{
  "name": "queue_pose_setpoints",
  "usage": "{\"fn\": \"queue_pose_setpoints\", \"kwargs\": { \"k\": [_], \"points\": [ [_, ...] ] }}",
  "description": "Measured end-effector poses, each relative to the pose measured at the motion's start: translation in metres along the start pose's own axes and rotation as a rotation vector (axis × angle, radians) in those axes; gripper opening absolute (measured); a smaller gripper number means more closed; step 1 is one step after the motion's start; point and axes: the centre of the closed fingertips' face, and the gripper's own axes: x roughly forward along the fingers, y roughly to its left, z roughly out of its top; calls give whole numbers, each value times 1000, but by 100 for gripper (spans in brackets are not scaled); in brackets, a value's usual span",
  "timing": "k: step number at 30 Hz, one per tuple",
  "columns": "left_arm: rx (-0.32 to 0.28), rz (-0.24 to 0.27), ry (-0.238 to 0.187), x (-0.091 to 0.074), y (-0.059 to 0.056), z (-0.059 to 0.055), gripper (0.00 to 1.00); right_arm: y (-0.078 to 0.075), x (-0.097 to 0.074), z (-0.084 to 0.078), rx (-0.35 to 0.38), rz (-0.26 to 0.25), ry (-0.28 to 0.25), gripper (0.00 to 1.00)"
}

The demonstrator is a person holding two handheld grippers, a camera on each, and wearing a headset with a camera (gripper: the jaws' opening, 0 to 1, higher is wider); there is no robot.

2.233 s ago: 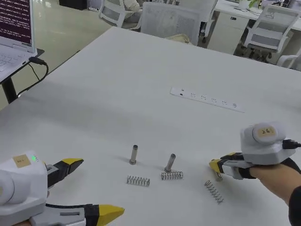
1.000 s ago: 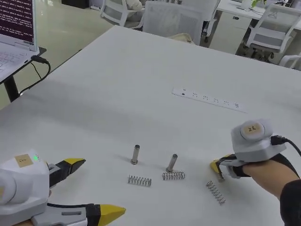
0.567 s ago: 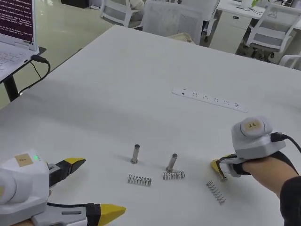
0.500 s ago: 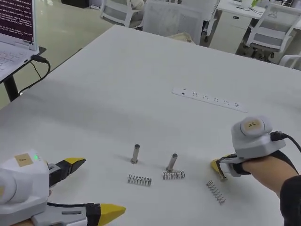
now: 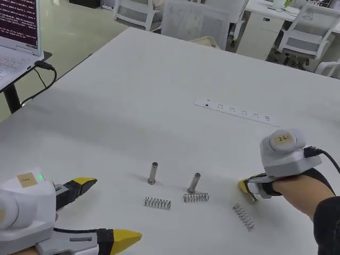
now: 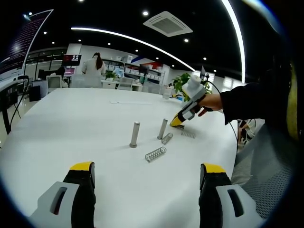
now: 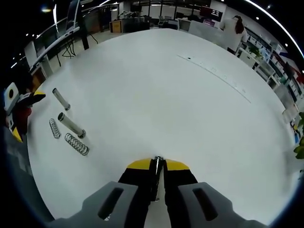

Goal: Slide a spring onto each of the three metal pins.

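At lower centre of the head view the left pin [image 5: 153,173] and middle pin [image 5: 194,183] stood upright, with the left spring [image 5: 157,202] and middle spring [image 5: 196,197] lying just below them and a third spring [image 5: 243,216] at lower right. Just above that spring, the right gripper [image 5: 246,190] had its fingers closed on the third pin [image 7: 156,166], low over the white tabletop [image 5: 159,106]. The left gripper [image 6: 147,168] hovered at lower left with its fingers open and empty. If let go tilted, this thin pin would likely topple and roll.

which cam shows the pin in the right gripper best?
Right gripper view: the pin sits dead centre, clamped by the right gripper, whose jaws are shut. Head view shows a short metal stub under that gripper's yellow tips. Left gripper view has the gripper far off, pin too small to tell.
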Motion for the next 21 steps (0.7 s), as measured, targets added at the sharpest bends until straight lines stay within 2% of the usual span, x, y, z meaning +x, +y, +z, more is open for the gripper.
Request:
{"fn": "queue_pose_setpoints", "kwargs": {
  "k": [13,21],
  "points": [
    [-2,-4,0,1,-1,0,88,0,-1,-2,10,-6,0,6],
    [3,-9,2,1,-2,0,88,-1,-10,-2,29,-7,-21,6]
  ]
}}
